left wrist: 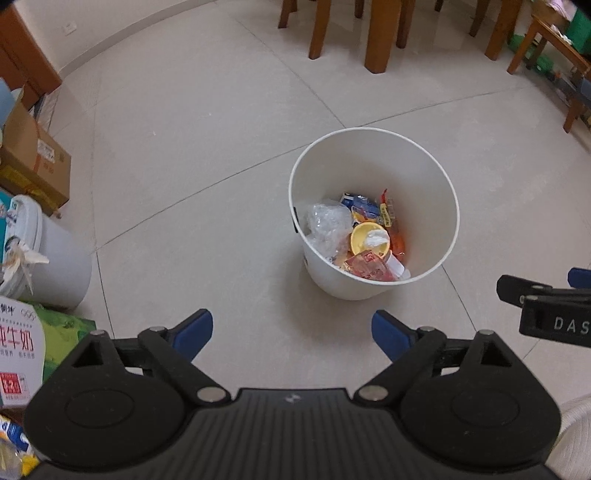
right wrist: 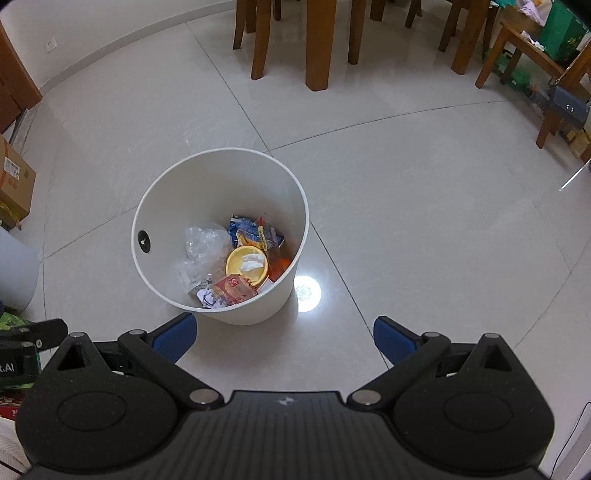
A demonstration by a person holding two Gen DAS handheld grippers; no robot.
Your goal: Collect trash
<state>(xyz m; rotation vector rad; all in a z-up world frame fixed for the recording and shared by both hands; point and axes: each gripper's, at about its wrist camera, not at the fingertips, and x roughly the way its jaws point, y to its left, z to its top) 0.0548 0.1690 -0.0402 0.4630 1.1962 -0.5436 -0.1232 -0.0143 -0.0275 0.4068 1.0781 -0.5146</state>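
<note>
A white round bin (left wrist: 424, 173) stands on the tiled floor, also seen in the right wrist view as the bin (right wrist: 177, 192). Inside lie a yellow bowl (left wrist: 369, 238) holding a white tissue, crumpled clear plastic (left wrist: 327, 221), a red wrapper (left wrist: 367, 267) and blue and orange packets; the same yellow bowl (right wrist: 246, 264) and clear plastic (right wrist: 205, 245) show from the right. My left gripper (left wrist: 291, 334) hangs open and empty, short of the bin. My right gripper (right wrist: 282, 338) is open and empty too, near the bin's right side; it shows as the right gripper (left wrist: 543, 295) at the left view's edge.
Wooden chair and table legs (left wrist: 376, 33) stand beyond the bin. Cardboard boxes (left wrist: 33, 162), a white tub (left wrist: 48, 254) and a milk carton box (left wrist: 20, 350) crowd the left. A low wooden shelf (right wrist: 535, 55) with green items sits at the far right. Bare tiles surround the bin.
</note>
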